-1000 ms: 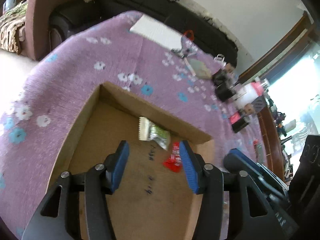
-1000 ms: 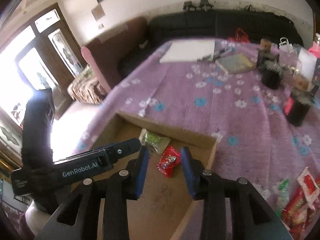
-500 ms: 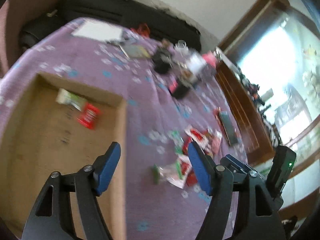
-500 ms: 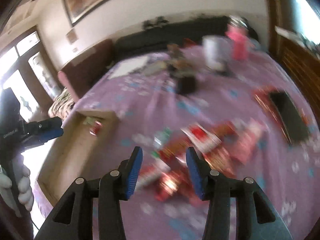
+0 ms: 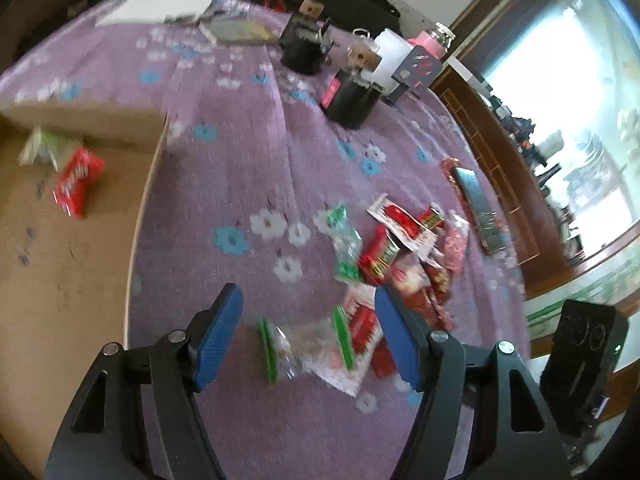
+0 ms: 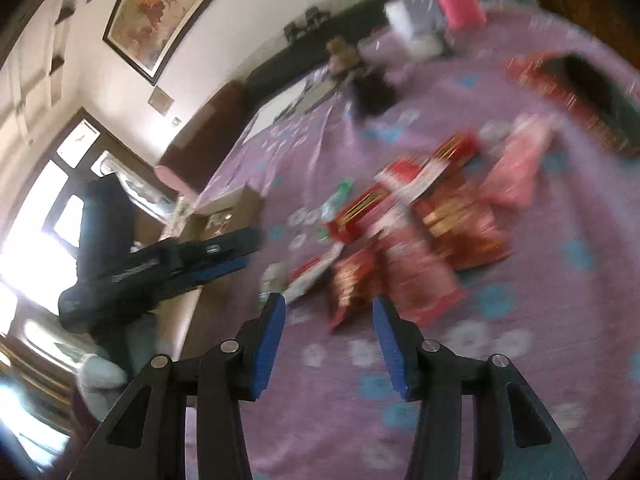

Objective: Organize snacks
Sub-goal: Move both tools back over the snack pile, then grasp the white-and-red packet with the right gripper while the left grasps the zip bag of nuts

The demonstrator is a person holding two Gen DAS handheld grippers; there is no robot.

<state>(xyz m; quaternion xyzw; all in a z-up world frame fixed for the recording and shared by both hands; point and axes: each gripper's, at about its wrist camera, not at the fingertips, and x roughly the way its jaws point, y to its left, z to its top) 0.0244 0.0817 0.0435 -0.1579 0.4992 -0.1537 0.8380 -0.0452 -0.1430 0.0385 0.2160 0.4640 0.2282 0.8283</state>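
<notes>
Left hand-held gripper (image 5: 308,336) open, purple floral cloth (image 5: 240,184), bright window (image 5: 580,92)

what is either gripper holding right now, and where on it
Nothing is held. The left gripper and right gripper both hover open above the snack packets.

Purple cloth (image 5: 248,152) dotted with white and blue flowers, and a brown cardboard box (image 5: 72,264) with a red packet (image 5: 76,188) and a green-and-white one (image 5: 42,148) in it. Snack pile (image 5: 384,264) all red, pink, green-edged clear wrappers; blue pads (image 5: 218,336) on black grippers.
</notes>
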